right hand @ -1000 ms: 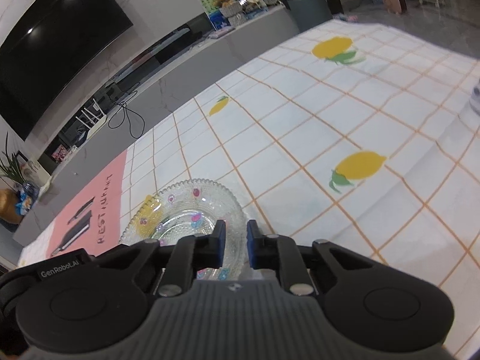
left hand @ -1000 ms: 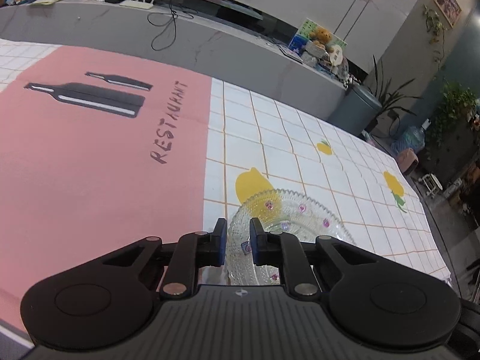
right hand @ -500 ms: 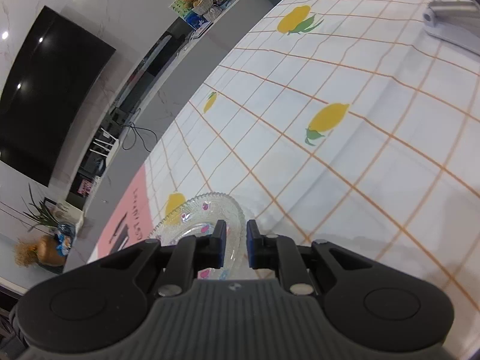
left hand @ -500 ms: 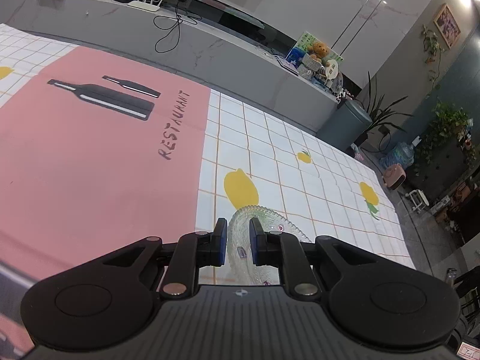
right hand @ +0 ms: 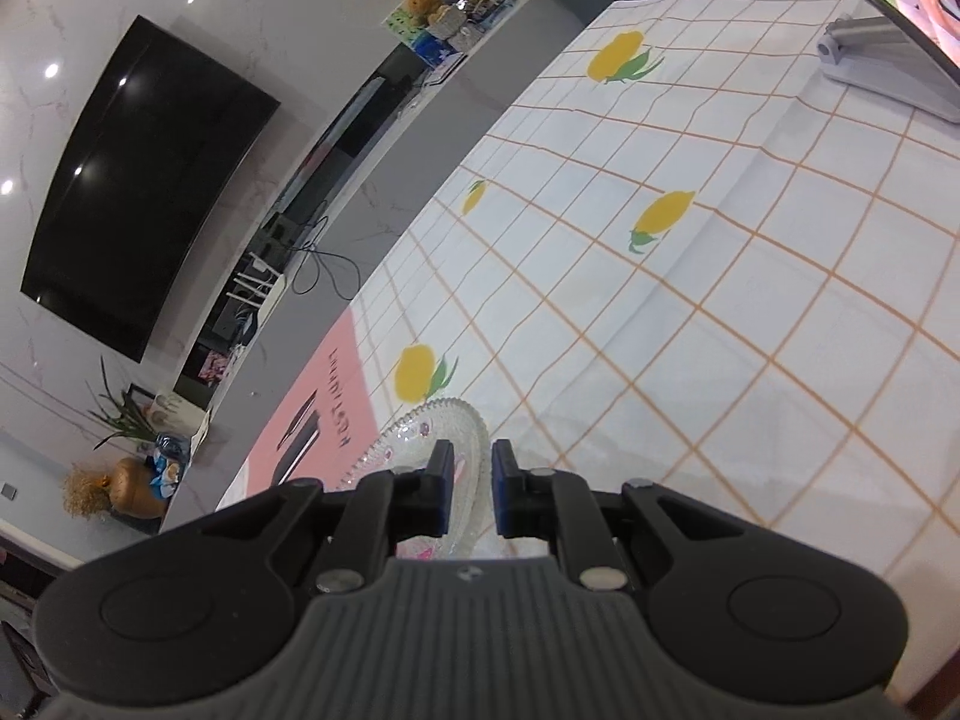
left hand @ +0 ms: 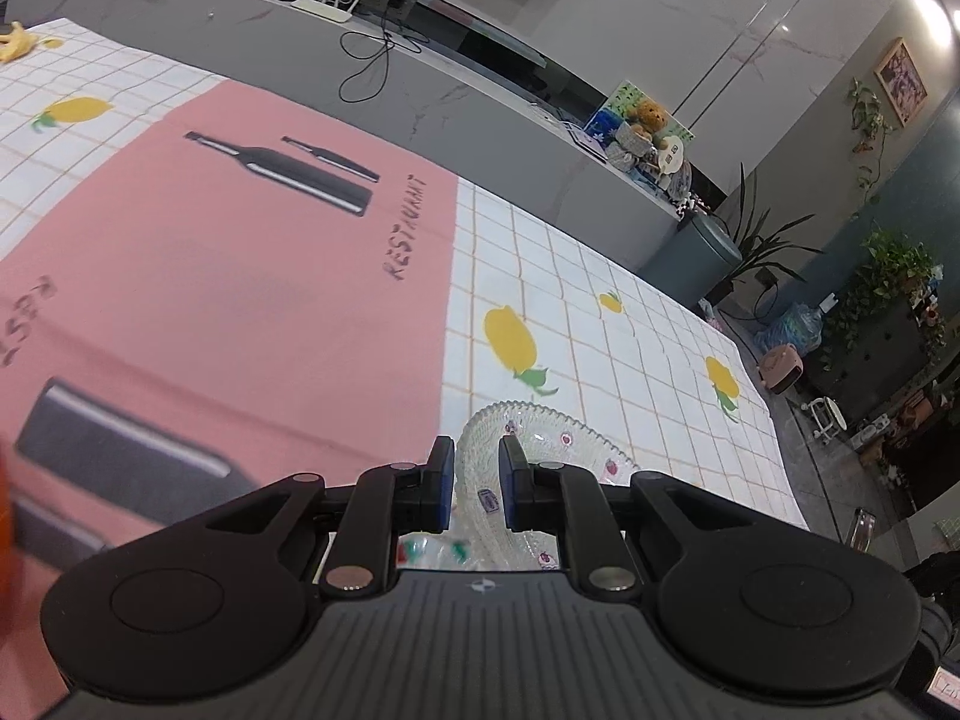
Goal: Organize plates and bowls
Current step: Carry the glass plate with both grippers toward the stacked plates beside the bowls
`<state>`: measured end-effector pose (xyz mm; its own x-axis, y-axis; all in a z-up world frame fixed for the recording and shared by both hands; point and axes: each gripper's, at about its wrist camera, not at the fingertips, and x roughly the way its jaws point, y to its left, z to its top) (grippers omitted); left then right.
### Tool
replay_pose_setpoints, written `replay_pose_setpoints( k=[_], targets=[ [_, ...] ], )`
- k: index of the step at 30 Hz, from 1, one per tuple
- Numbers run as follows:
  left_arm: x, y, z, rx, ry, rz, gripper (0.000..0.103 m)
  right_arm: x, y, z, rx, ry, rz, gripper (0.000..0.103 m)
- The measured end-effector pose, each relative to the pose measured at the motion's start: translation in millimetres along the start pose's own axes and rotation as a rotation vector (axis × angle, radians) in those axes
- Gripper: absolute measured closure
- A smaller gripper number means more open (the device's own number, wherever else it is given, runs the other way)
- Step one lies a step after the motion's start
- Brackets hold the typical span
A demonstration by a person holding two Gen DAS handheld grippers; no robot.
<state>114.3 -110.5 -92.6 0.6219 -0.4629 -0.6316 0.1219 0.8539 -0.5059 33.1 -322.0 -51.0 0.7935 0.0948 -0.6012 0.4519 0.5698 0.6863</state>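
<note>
1. Presently, one glass plate with a beaded rim and small fruit prints is held by both grippers at once; all places below are given relative to this plate.
2. The left gripper is narrowed to a slim gap, its blue pads set either side of the plate's rim; the rim is pinched there.
3. The right gripper is closed almost fully, with the rim of the same plate passing edge-on between its pads; a grip on the rim is judged.
4. The two-point hold is judged deliberate: thin, slippery glass is steadied better from two places on the rim than from one.
5. The plate appears tilted and clear of the checked lemon tablecloth beneath it; actual contact with the cloth cannot be confirmed, as the plate's near part is hidden by the gripper bodies.
6. The step in hand is judged to be carrying the plate toward its stacking place; no other plate or bowl is seen in either view.
7. A pink placemat printed with bottles lies just beside the plate, on the left in the left wrist view; it is bare and offers a flat set-down area.
8. Beyond the plate, the cloth is open up to the far table edge.
9. A grey monitor stand is seen well apart from the plate, at the far right in the right wrist view.
10. Risk noted: if the two hands move unevenly, the rim could slip or be strained.
</note>
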Motion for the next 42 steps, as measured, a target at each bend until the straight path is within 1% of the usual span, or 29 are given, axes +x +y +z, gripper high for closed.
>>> replay_pose_setpoints(
  k=[9, 17, 21, 27, 29, 31, 42],
  targets=[
    [-29.1, 18.2, -11.4, -0.027, -0.016, 0.004, 0.086, -18.5, 9.0, -20.8, -0.029, 0.018, 0.041, 0.091],
    [-50.0, 32.5, -19.6, -0.042, -0.042, 0.014, 0.086, -27.1, 23.5, -41.1, -0.130, 0.027, 0.047, 0.091],
    [-54.9, 40.2, -24.2, -0.049, -0.045, 0.020, 0.086, -25.4, 26.7, -47.2, -0.157, 0.039, 0.043, 0.092],
    [-52.9, 49.9, -30.1, -0.053, -0.040, 0.032, 0.086, -18.0, 30.0, -57.0, -0.199, 0.053, 0.015, 0.092],
    [-51.5, 51.9, -32.1, -0.048, -0.039, 0.042, 0.089, -15.6, 29.8, -59.0, -0.206, 0.058, 0.008, 0.092],
    [-50.3, 54.2, -33.4, -0.048, -0.037, 0.043, 0.089, -13.7, 30.5, -60.5, -0.217, 0.060, 0.001, 0.092],
    [-41.4, 55.0, -40.6, -0.018, -0.025, 0.067, 0.089, -2.3, 30.9, -67.9, -0.277, 0.063, -0.049, 0.092]
  ],
)
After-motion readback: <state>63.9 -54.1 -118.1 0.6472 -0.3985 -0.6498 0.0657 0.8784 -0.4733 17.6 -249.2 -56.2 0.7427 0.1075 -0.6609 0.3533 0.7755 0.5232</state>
